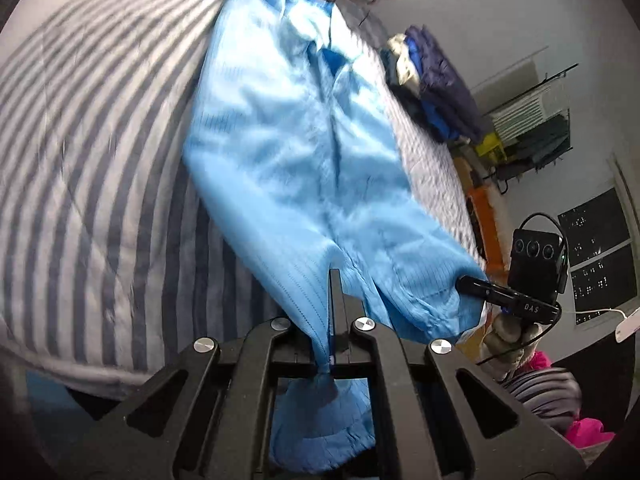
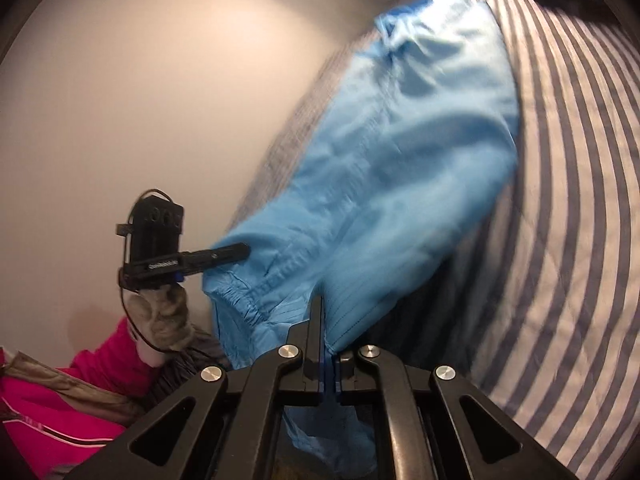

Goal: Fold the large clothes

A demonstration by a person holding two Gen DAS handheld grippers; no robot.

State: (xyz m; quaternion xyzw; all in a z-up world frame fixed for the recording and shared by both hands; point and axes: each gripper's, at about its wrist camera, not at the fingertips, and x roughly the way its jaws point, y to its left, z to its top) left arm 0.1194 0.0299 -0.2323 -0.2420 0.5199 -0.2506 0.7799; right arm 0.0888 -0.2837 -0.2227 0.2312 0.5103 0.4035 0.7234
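Observation:
A large light-blue garment (image 1: 292, 152) hangs stretched above the striped bed (image 1: 92, 152). My left gripper (image 1: 335, 280) is shut on one edge of it, with cloth bunched below the fingers. My right gripper shows in the left wrist view (image 1: 464, 282), shut on the garment's other corner. In the right wrist view the garment (image 2: 400, 160) spreads up and right, my right gripper (image 2: 318, 304) is shut on its hem, and the left gripper (image 2: 244, 249) pinches the elastic cuff side at the left.
The grey and white striped bedcover (image 2: 580, 220) lies under the garment. A pile of dark blue clothes (image 1: 436, 80) sits at the bed's far side. A plain wall (image 2: 140, 100) is to the left. The person's pink jacket (image 2: 60, 400) is at the lower left.

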